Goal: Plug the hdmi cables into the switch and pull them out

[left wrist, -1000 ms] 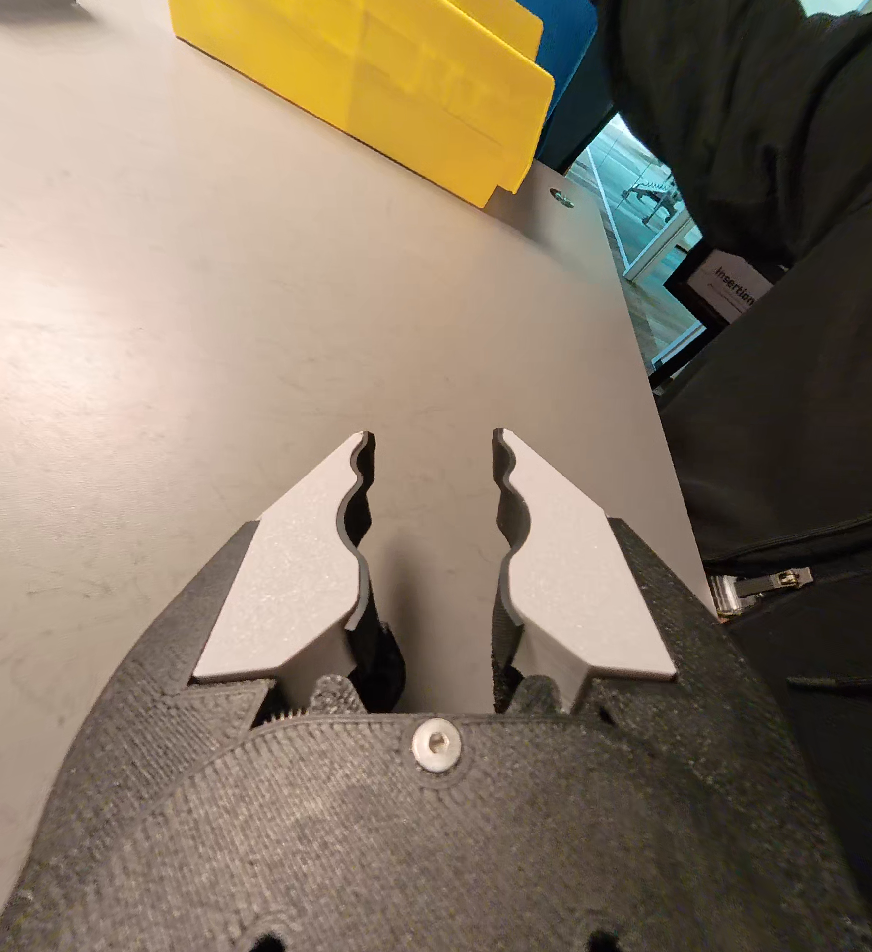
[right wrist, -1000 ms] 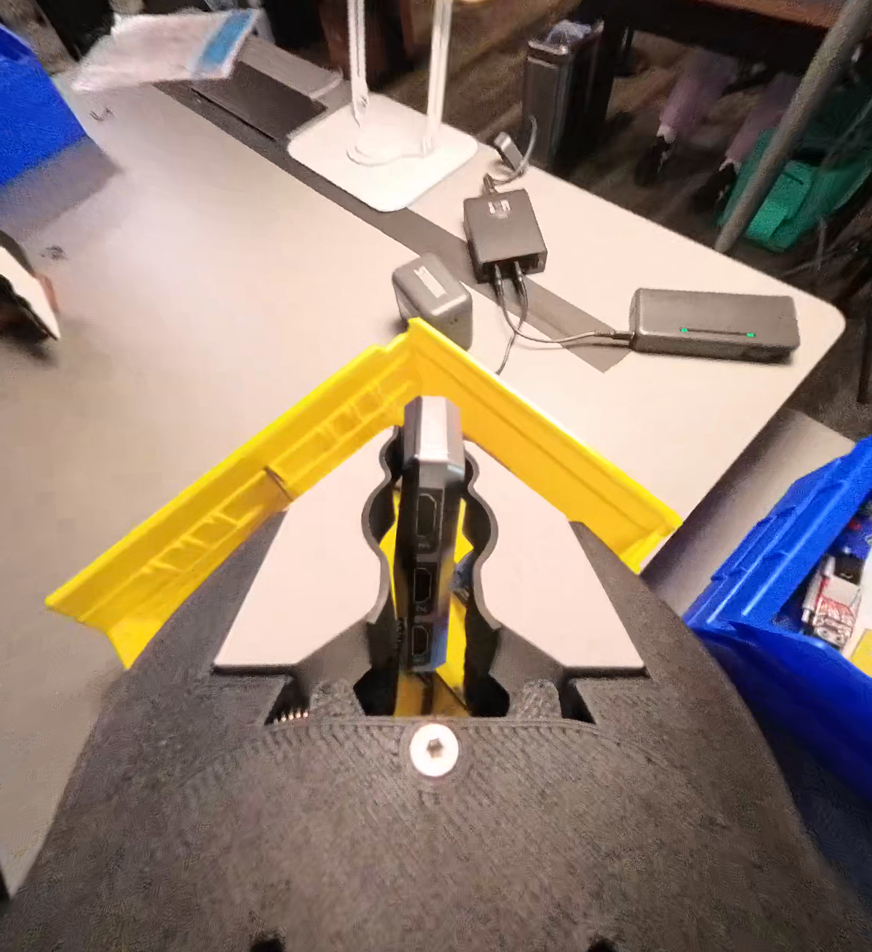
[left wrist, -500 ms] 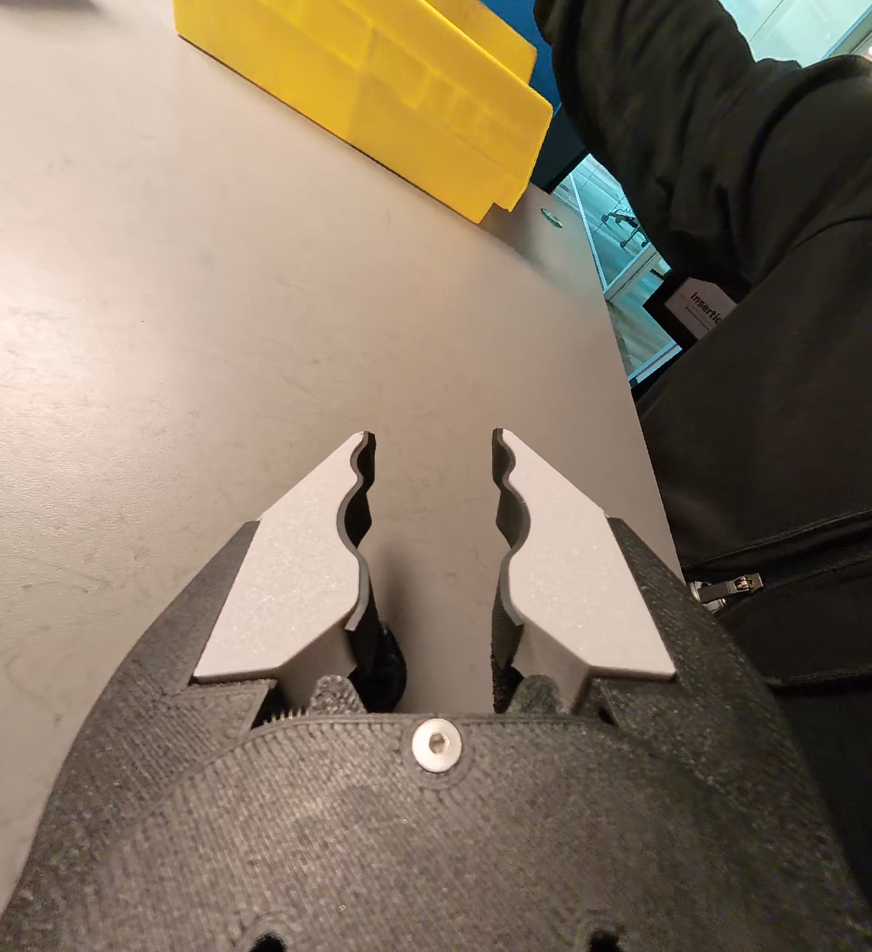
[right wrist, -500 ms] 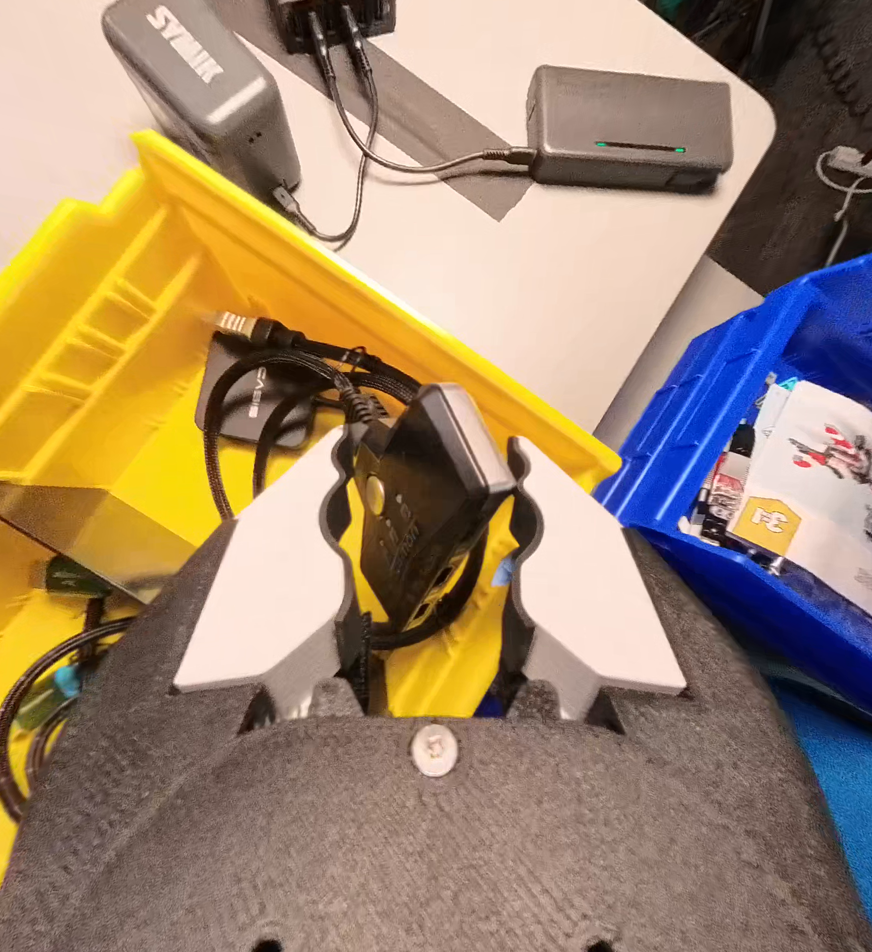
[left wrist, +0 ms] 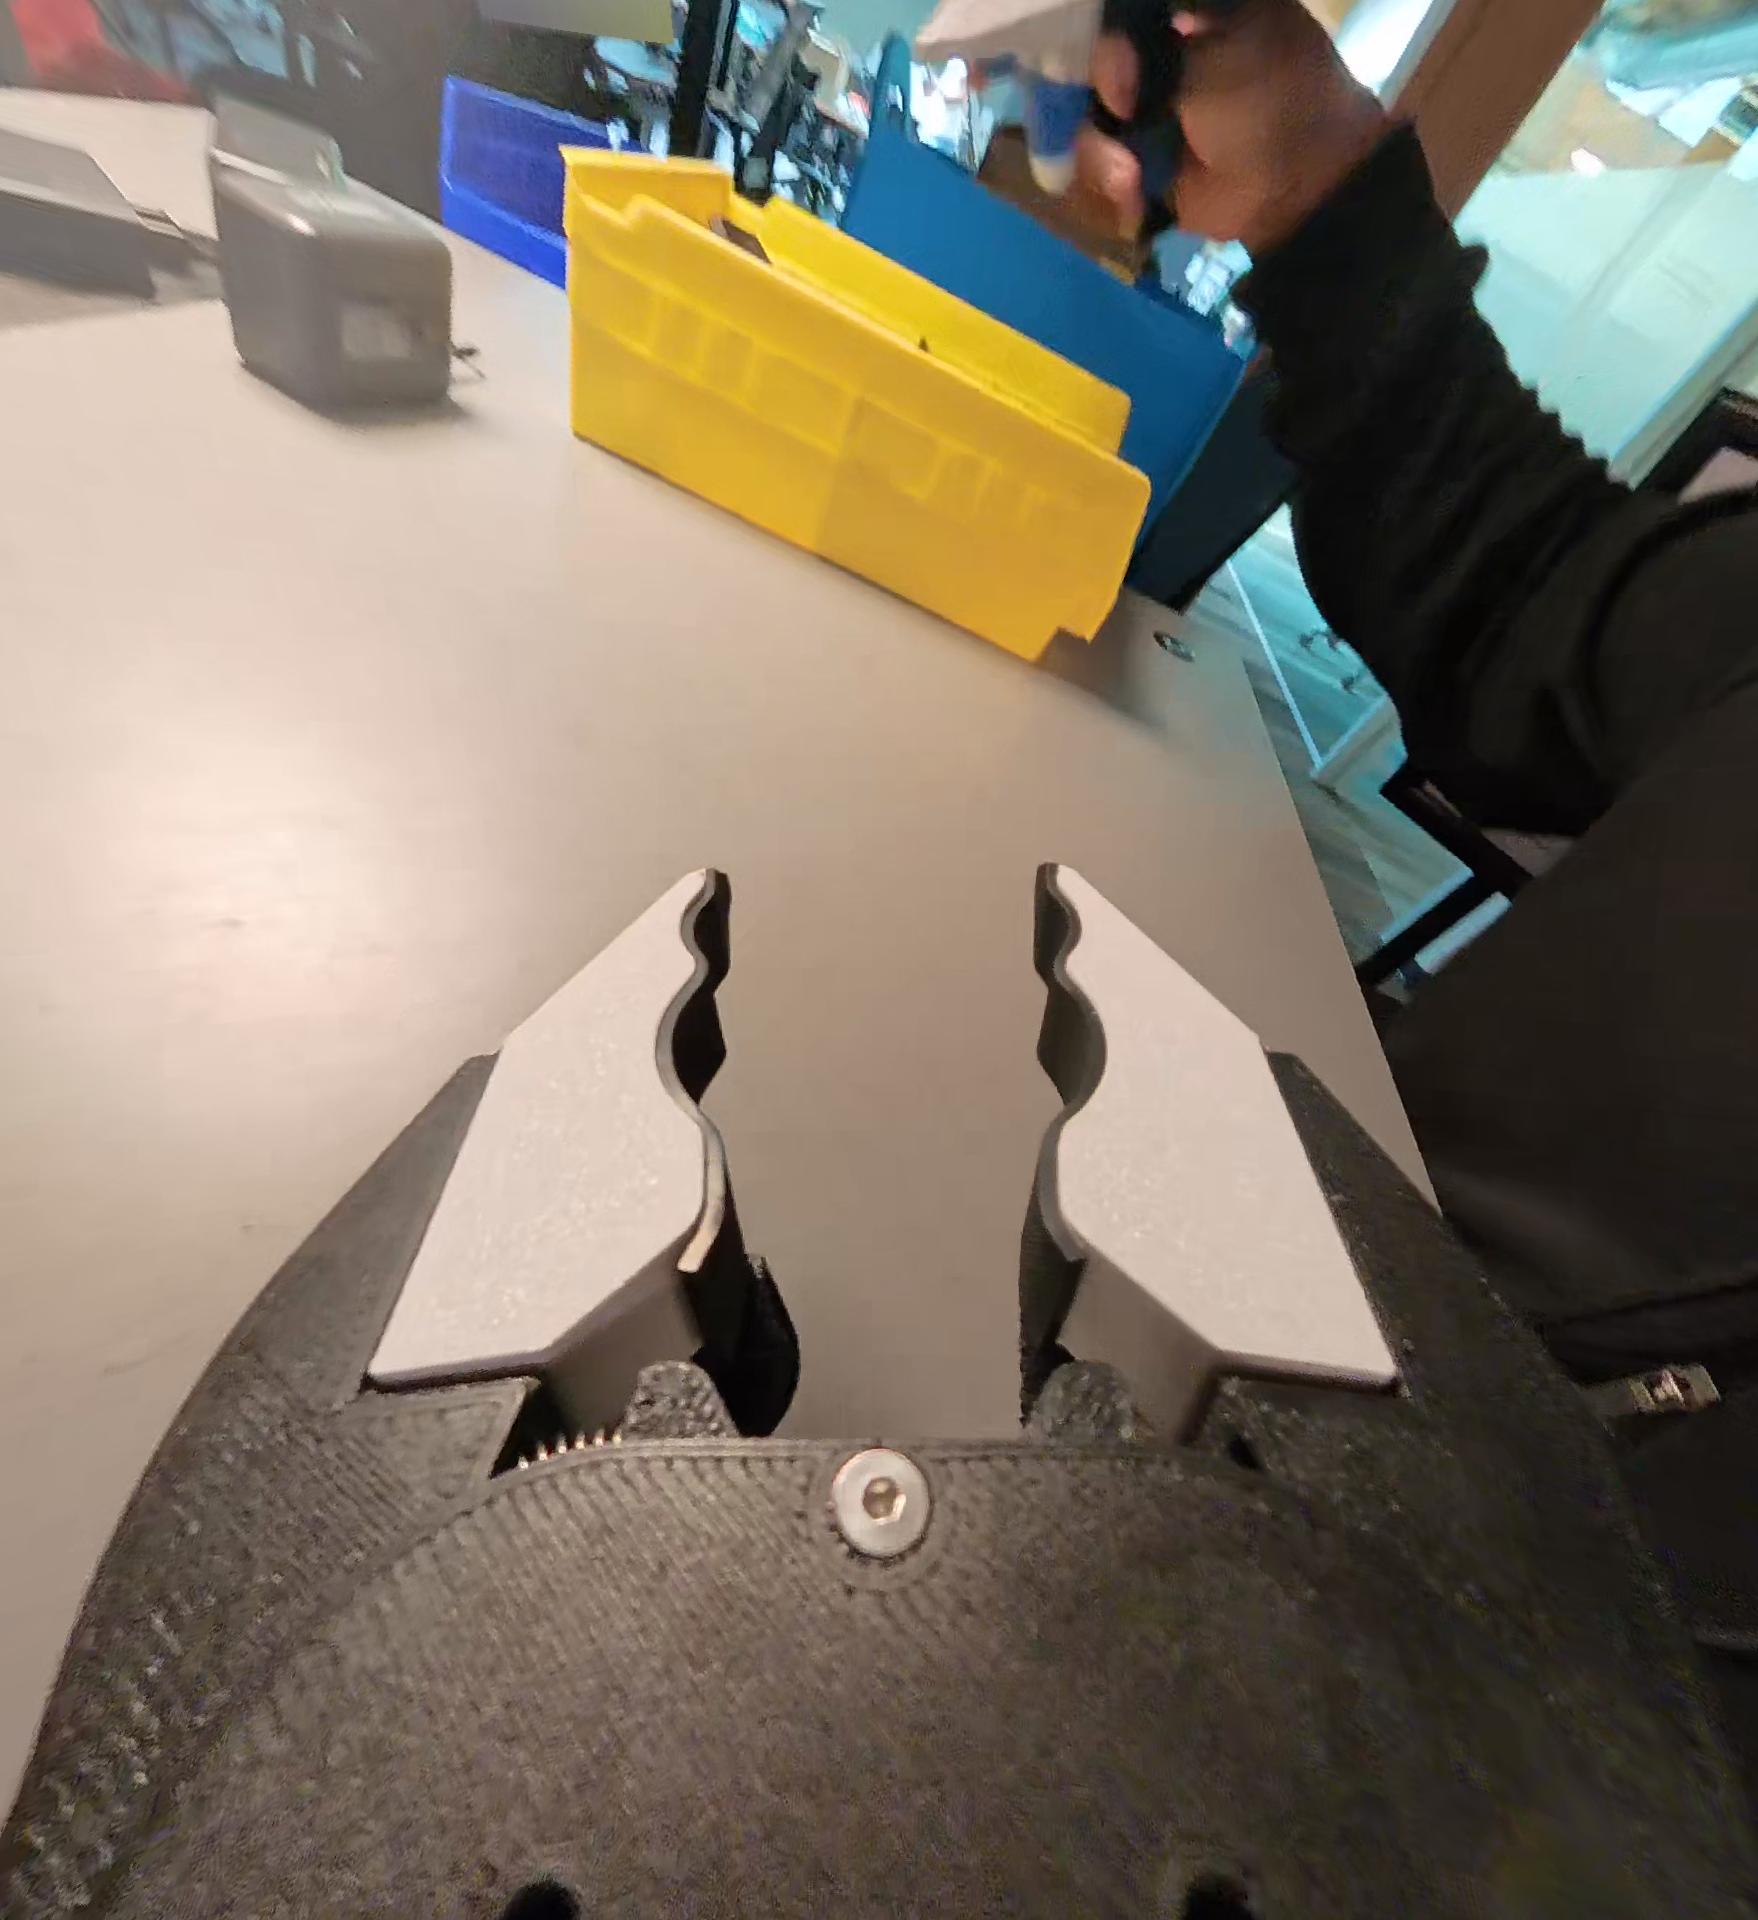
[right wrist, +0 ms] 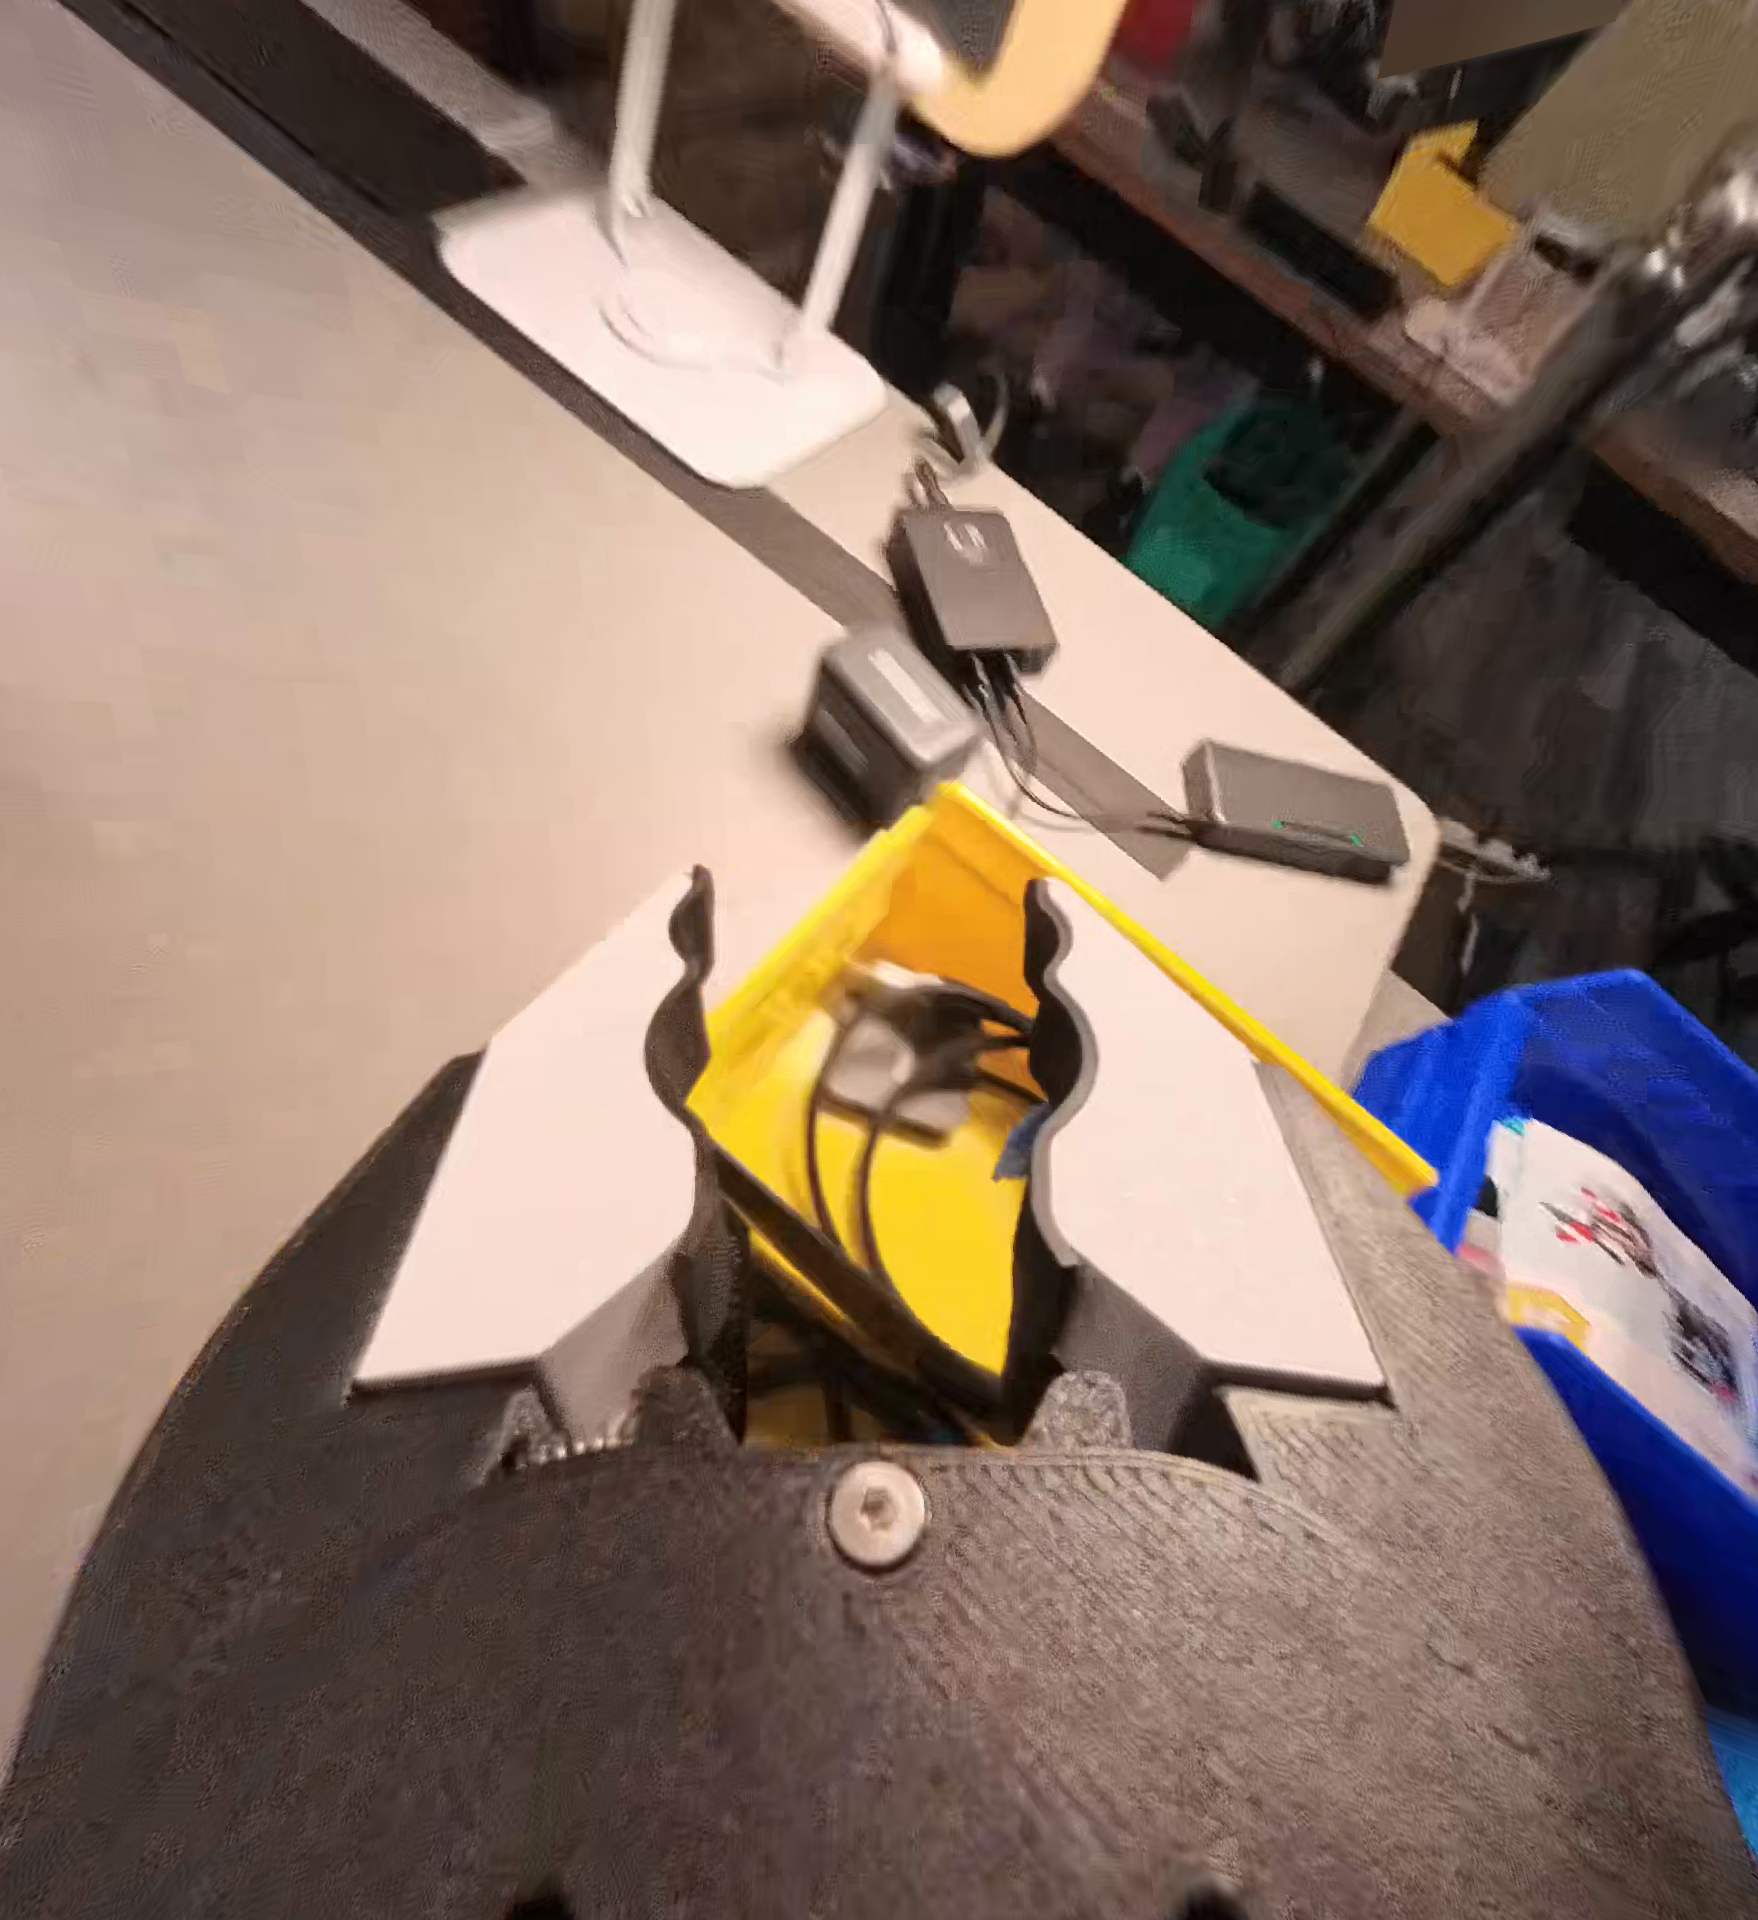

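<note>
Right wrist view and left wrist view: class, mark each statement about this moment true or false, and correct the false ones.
1. The right gripper is open and holds nothing. True.
2. The yellow bin is empty. False: black cables and a small dark device lie inside it.
3. The left gripper is clamped on a cable. False: it is open over the bare table, holding nothing.
4. A blue bin sits beside the yellow bin. True.
5. A white lamp base stands on the table beyond the bin. True.
</note>
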A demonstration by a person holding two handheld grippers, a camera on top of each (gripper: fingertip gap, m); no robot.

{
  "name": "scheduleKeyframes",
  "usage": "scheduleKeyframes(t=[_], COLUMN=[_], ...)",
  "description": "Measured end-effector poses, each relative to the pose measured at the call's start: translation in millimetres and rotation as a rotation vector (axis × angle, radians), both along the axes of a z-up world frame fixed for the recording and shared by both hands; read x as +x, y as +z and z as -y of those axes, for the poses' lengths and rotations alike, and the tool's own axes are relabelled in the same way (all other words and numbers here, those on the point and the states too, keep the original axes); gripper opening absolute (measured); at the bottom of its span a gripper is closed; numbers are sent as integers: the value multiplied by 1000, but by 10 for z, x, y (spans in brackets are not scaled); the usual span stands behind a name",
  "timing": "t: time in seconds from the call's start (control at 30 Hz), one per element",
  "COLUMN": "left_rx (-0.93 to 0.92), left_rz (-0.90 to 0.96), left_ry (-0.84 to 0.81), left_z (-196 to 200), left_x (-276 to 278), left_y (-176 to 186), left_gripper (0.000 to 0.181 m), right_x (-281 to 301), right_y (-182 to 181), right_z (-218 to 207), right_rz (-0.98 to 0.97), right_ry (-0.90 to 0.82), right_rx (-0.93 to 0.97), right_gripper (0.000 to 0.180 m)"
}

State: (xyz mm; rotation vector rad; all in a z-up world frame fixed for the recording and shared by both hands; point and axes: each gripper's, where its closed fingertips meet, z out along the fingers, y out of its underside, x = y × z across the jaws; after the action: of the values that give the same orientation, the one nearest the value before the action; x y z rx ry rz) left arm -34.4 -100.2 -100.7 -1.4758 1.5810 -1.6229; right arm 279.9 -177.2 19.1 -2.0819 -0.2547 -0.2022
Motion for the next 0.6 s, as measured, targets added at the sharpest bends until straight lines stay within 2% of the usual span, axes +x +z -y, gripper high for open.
scheduleKeyframes(t=[0.13,0.23,0.3,0.4,0.47,0.6], left_rx=[24,54,4,-209,-413,-793], left_rz=[59,154,251,449,600,857], left_ry=[123,175,185,183,144,104], left_z=[-118,-146,-144,-216,-313,-673], left_x=[92,123,101,-39,-217,-595], left_y=[96,231,401,778,1054,1393], left_gripper=[71,78,81,82,80,76], right_x=[-1276,-2109,-2553,-3037,-3256,-3504], right_y=[136,-53,-204,-325,-347,-380], right_z=[-217,-450,-642,-904,-1022,-1165], right_rz=[-133,-225,-305,-467,-587,-842], right_ry=[202,364,457,551,596,627], right_rx=[183,245,284,366,428,491], right_gripper=[46,45,45,46,46,52])
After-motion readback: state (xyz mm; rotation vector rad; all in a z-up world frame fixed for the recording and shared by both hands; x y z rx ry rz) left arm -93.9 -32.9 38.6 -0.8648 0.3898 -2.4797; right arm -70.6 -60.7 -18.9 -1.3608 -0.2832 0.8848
